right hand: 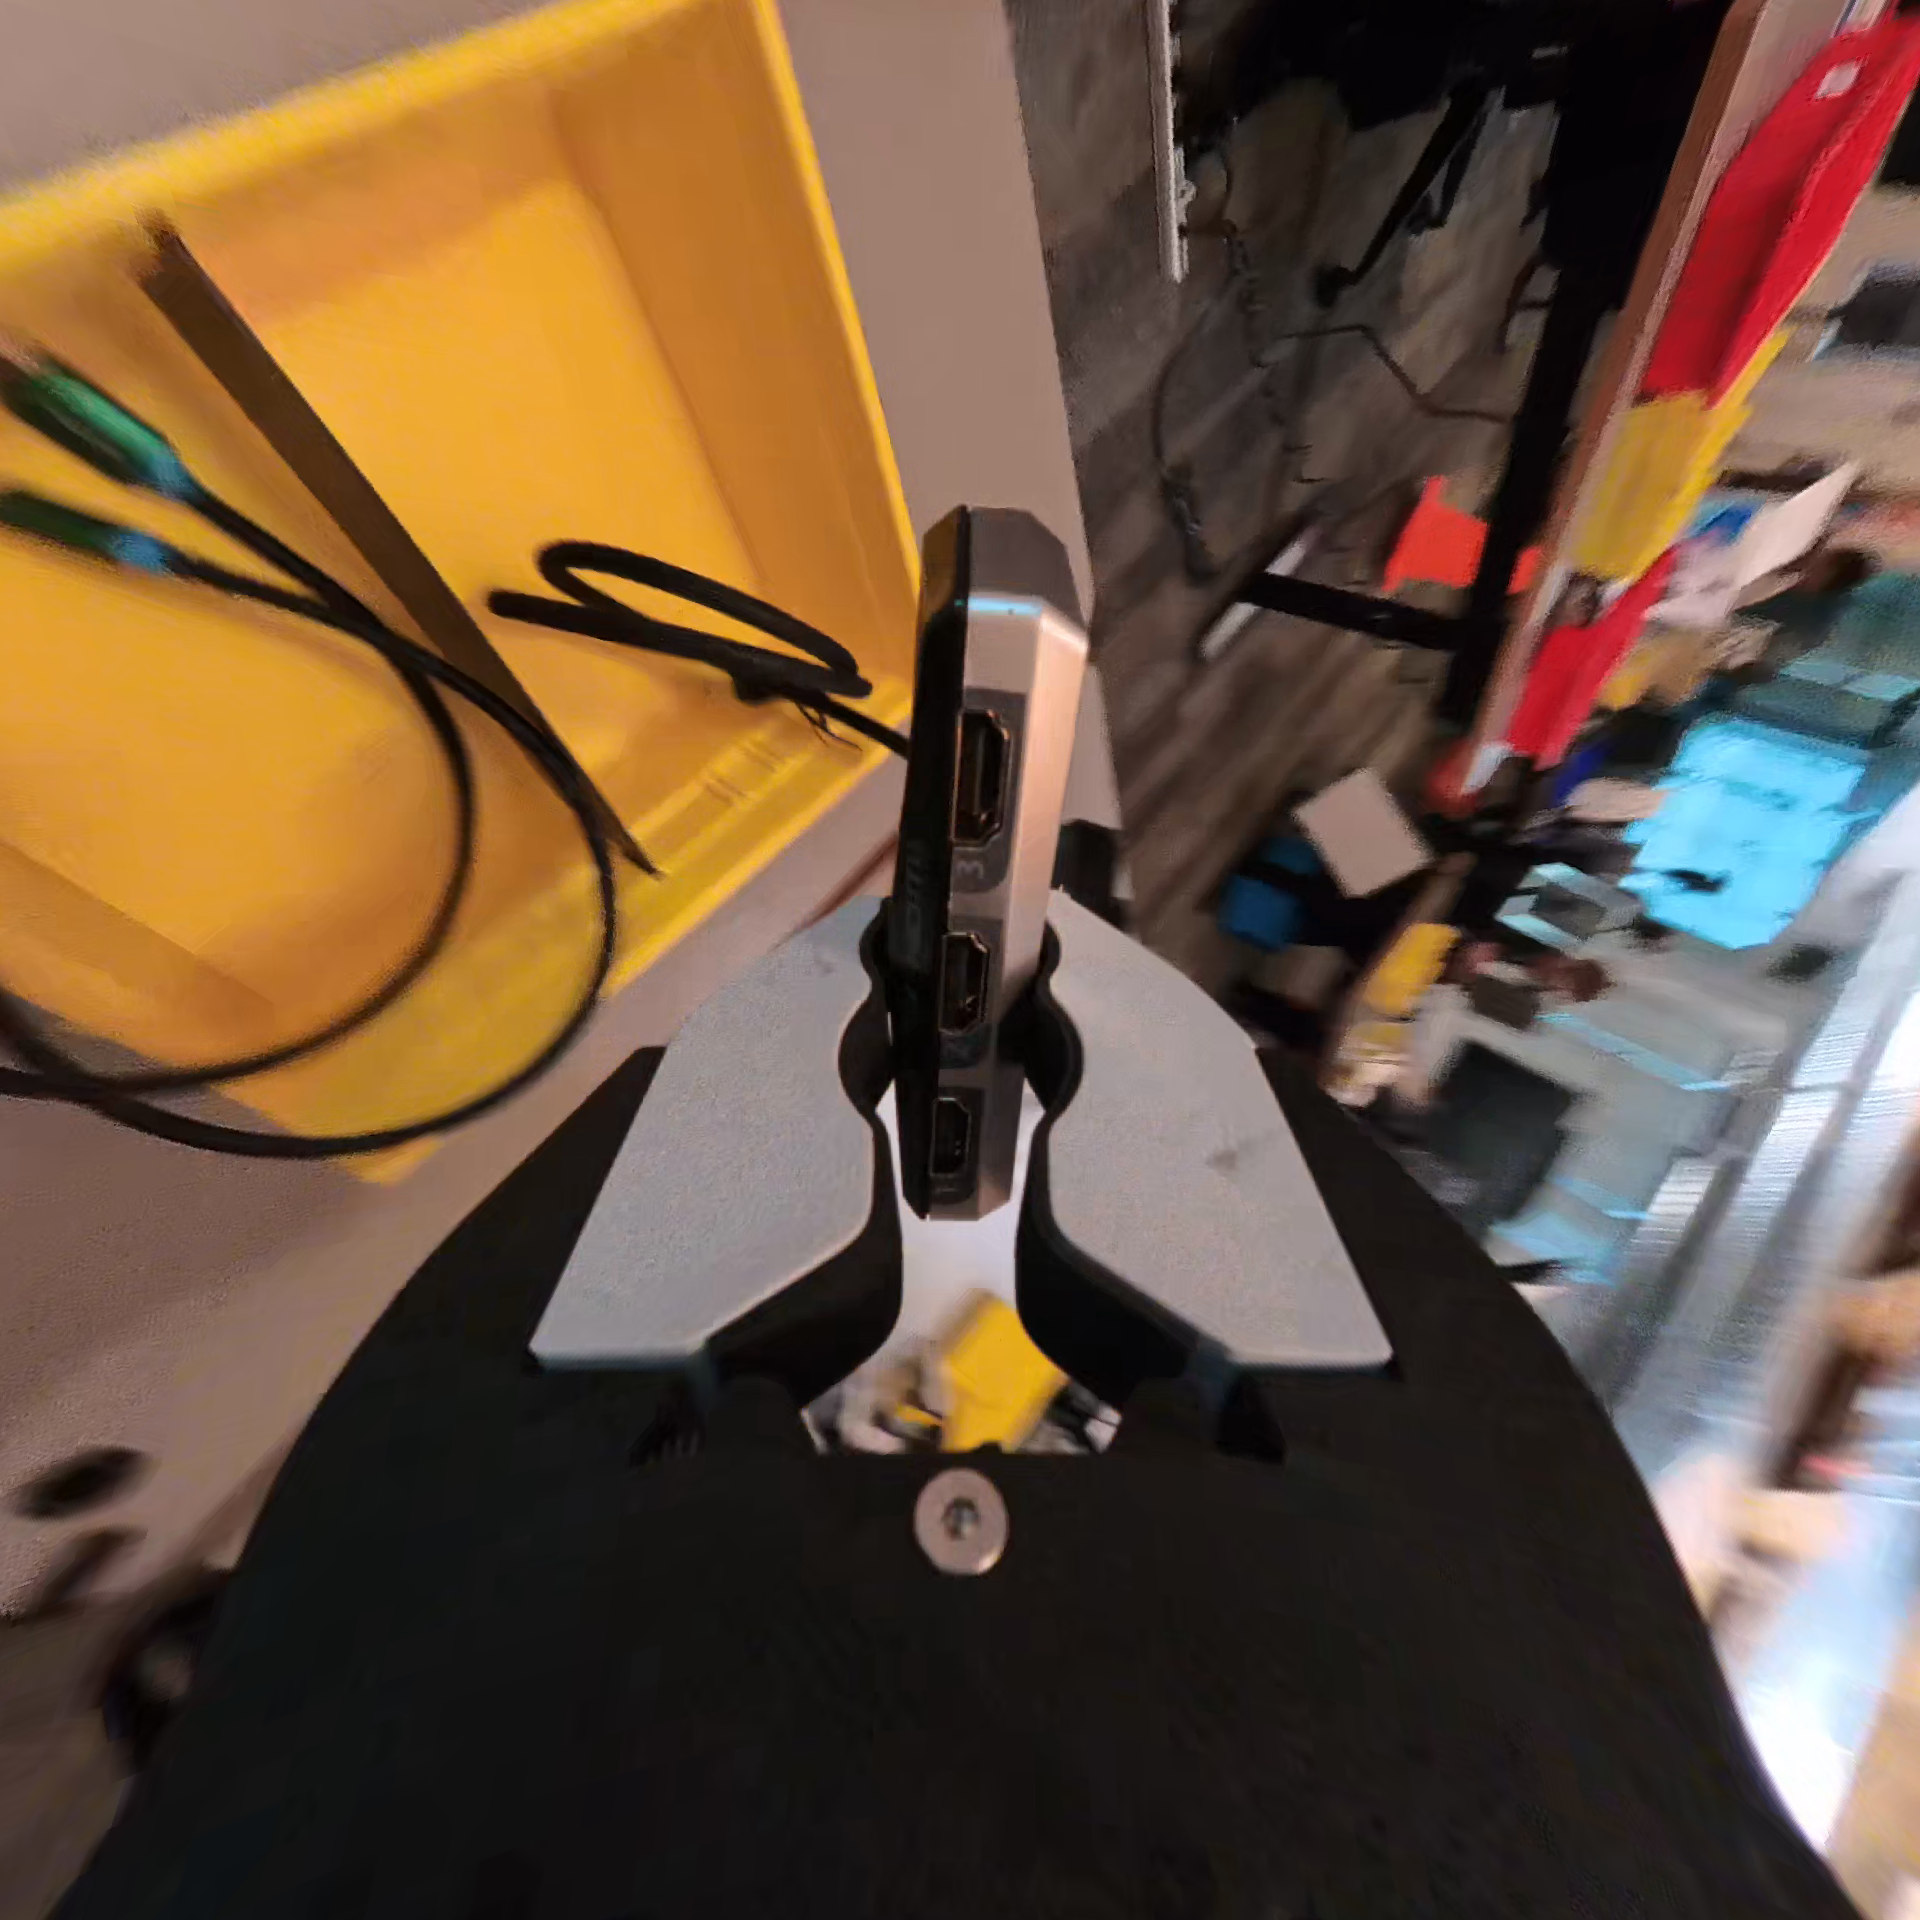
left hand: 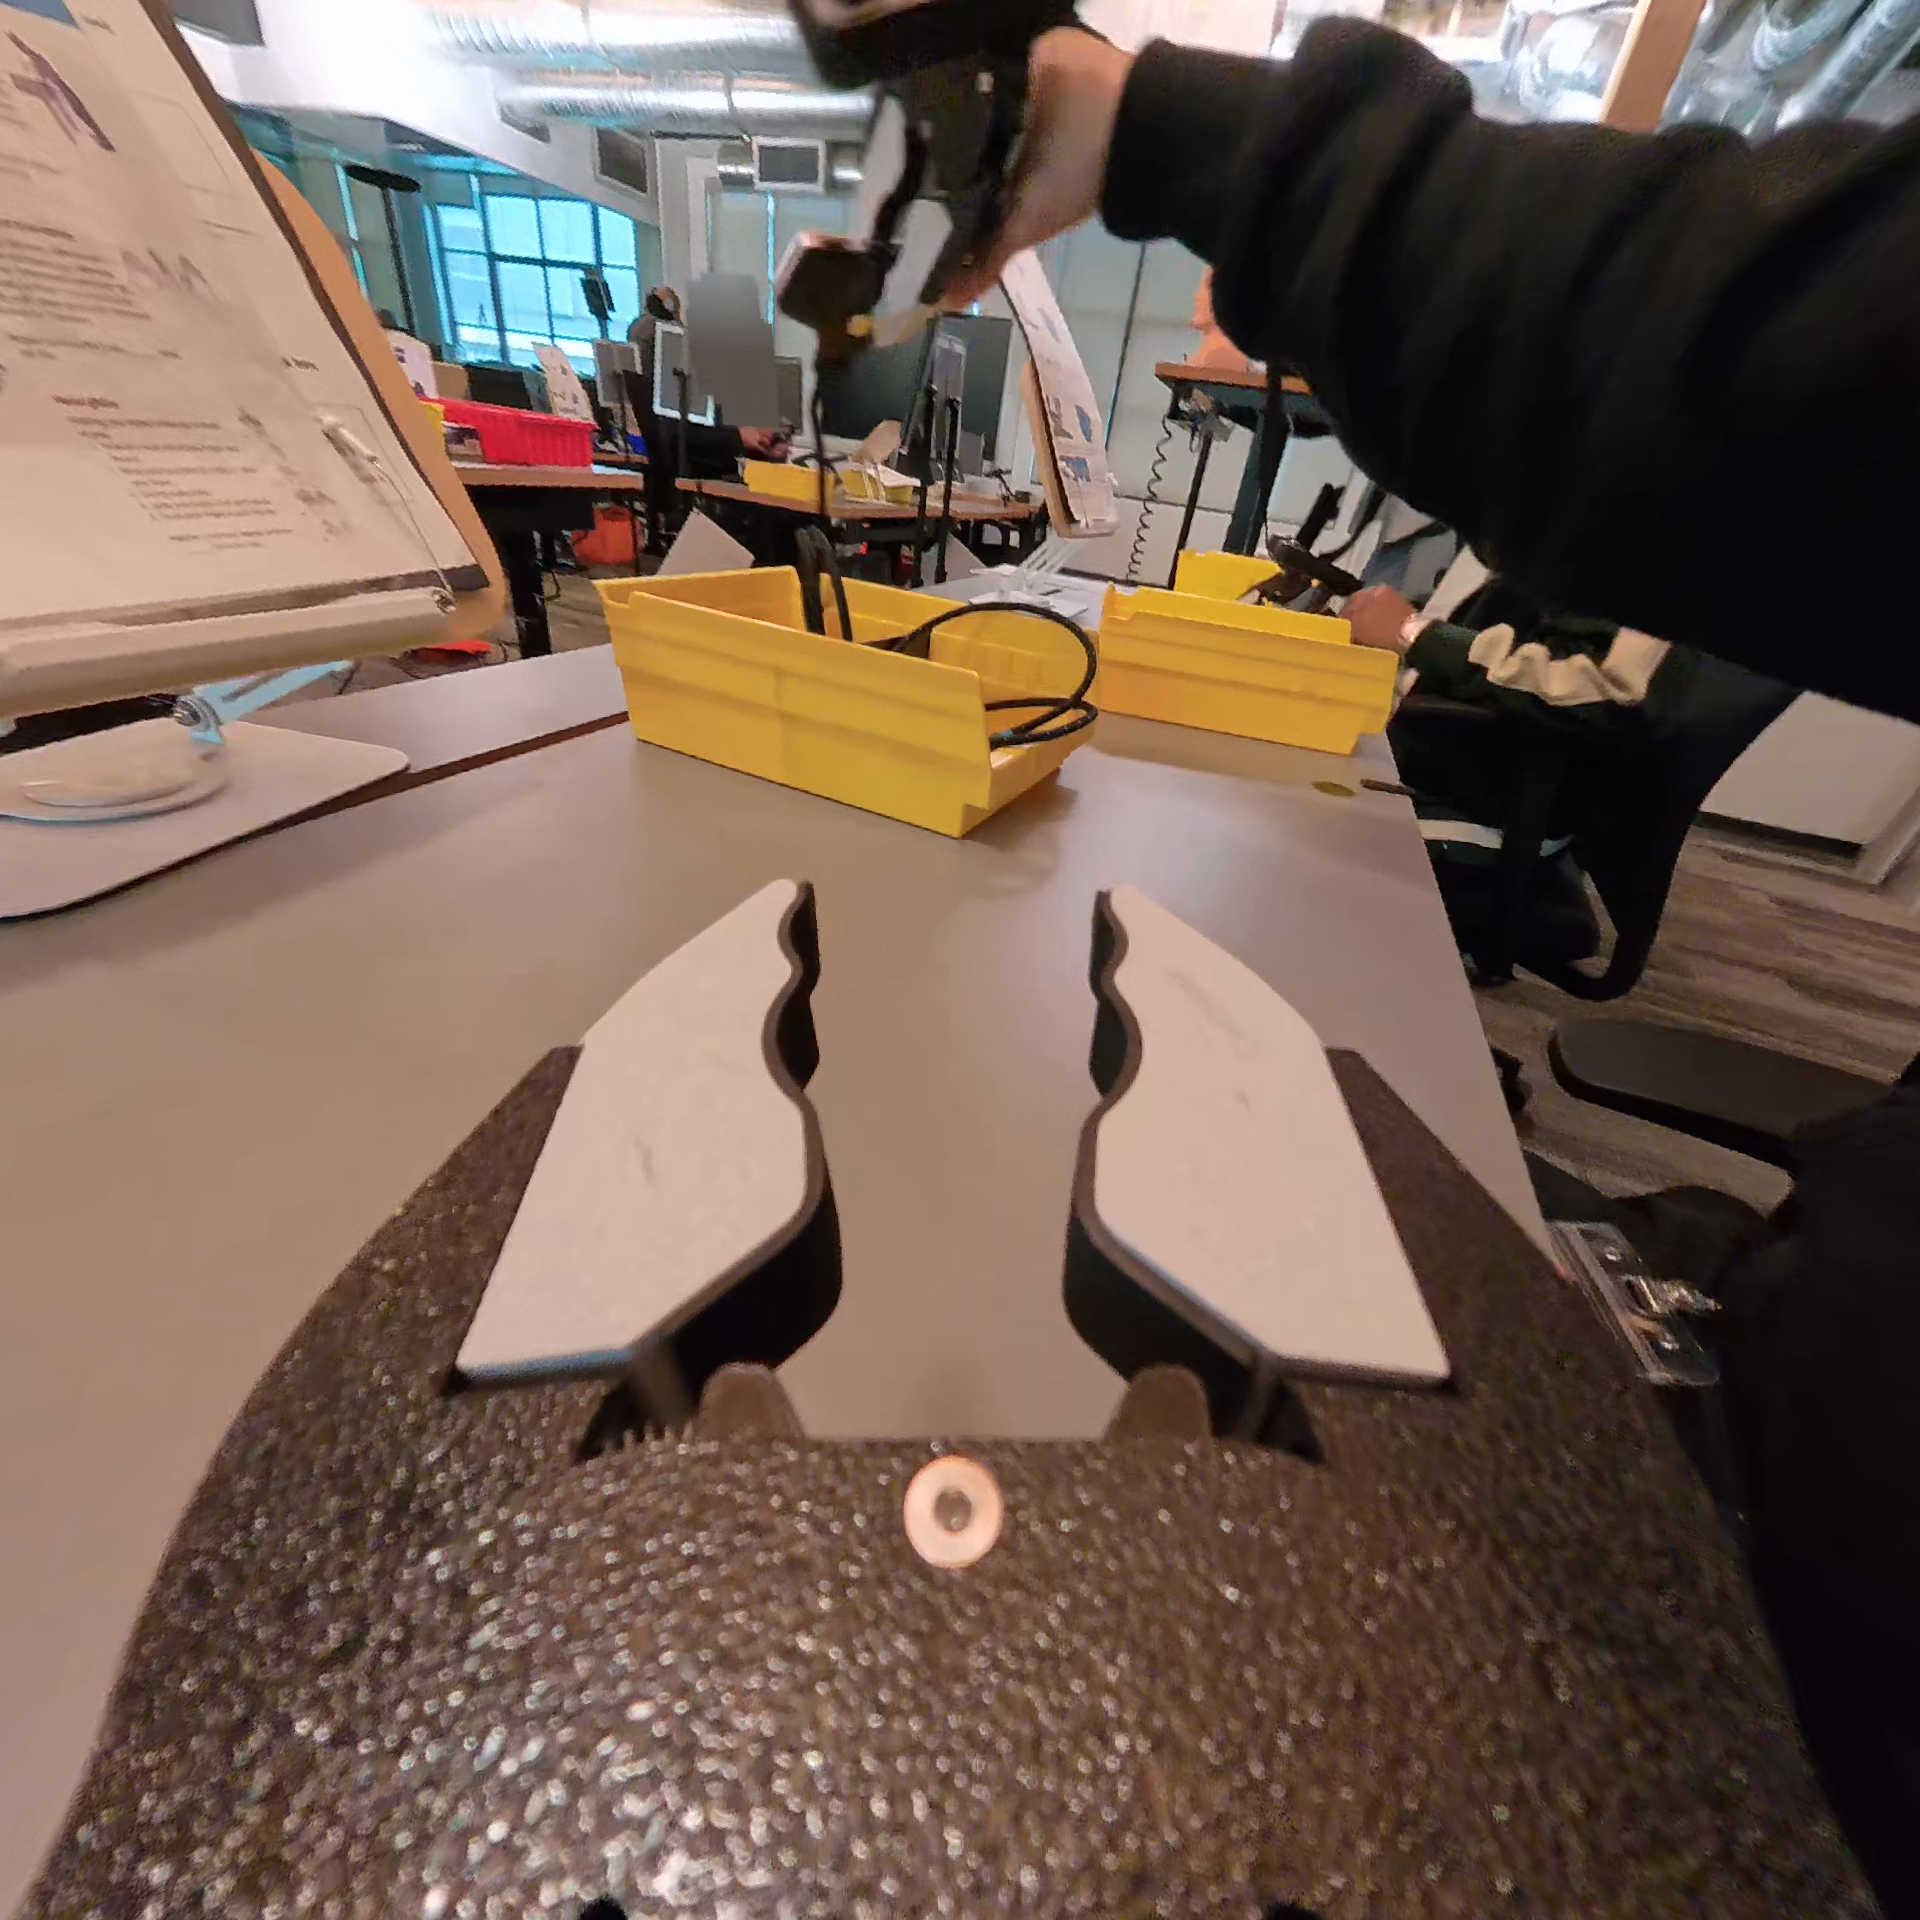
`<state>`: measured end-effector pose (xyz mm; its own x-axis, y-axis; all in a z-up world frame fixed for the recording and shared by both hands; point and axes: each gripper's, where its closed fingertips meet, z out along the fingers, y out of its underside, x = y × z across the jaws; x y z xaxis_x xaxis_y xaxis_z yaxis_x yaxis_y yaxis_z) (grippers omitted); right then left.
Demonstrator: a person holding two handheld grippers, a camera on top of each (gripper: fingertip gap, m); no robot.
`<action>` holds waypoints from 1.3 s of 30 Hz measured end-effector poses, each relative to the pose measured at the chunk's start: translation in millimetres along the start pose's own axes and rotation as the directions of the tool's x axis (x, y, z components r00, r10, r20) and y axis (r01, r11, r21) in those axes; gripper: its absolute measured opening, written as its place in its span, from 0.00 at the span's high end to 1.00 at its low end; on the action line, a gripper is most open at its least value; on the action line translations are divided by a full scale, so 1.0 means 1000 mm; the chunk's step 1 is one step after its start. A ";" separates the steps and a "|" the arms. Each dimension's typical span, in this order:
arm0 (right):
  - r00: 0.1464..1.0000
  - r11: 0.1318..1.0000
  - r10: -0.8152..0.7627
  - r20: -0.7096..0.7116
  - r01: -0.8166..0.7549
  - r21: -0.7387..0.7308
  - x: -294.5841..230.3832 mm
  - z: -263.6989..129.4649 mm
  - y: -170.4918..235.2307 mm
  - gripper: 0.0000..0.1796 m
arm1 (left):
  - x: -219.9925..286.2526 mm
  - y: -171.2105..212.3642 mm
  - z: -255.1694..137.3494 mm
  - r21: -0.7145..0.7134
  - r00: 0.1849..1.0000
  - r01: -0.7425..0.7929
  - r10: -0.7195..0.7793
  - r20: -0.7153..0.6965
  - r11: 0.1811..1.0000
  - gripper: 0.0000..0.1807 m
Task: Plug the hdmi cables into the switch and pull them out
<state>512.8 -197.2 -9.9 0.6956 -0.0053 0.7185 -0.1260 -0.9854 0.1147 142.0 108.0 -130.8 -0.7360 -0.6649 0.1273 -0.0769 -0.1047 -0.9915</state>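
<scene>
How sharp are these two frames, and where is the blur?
Left wrist view: the left gripper and yellow bin are sharp; only the raised right gripper is smeared. Right wrist view: the switch is crisp, the room and cables motion-blurred. Both bend at the edges.

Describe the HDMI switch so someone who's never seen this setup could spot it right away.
Start at the yellow bin on the grey table, with black cables coiled inside. Held above it, the right gripper clamps the switch: a slim silver and black box, the only thing with three ports along one edge.
</scene>
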 end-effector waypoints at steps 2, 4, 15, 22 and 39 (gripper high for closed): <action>0.980 0.981 -0.192 -0.043 0.191 -0.045 0.002 0.014 -0.014 0.88 | 0.002 0.005 0.002 -0.021 1.000 -0.003 0.003 -0.015 1.000 0.72; 0.936 0.938 -0.343 -0.083 0.336 -0.082 0.003 0.029 -0.027 0.88 | 0.003 0.009 0.003 -0.034 1.000 -0.001 0.001 -0.028 0.999 0.72; 0.509 0.614 -0.763 -0.398 0.763 -0.203 -0.062 0.103 -0.062 0.88 | -0.004 0.014 -0.004 0.001 0.994 0.079 -0.078 -0.070 0.997 0.73; 0.548 0.611 -0.746 -0.379 0.790 -0.060 -0.079 0.117 -0.061 0.86 | -0.002 0.020 0.001 -0.007 0.987 0.124 -0.124 -0.104 0.992 0.73; 0.743 0.268 0.437 0.506 -0.645 0.716 -0.072 -0.058 -0.120 0.58 | -0.005 0.004 -0.001 0.009 0.996 0.075 -0.074 -0.039 0.997 0.72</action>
<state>436.8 -68.8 -36.2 0.8200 -0.5212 0.2366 0.0237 -0.3821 -0.9238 144.3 111.5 -134.9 -0.7538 -0.6261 0.1997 -0.1259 -0.1607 -0.9789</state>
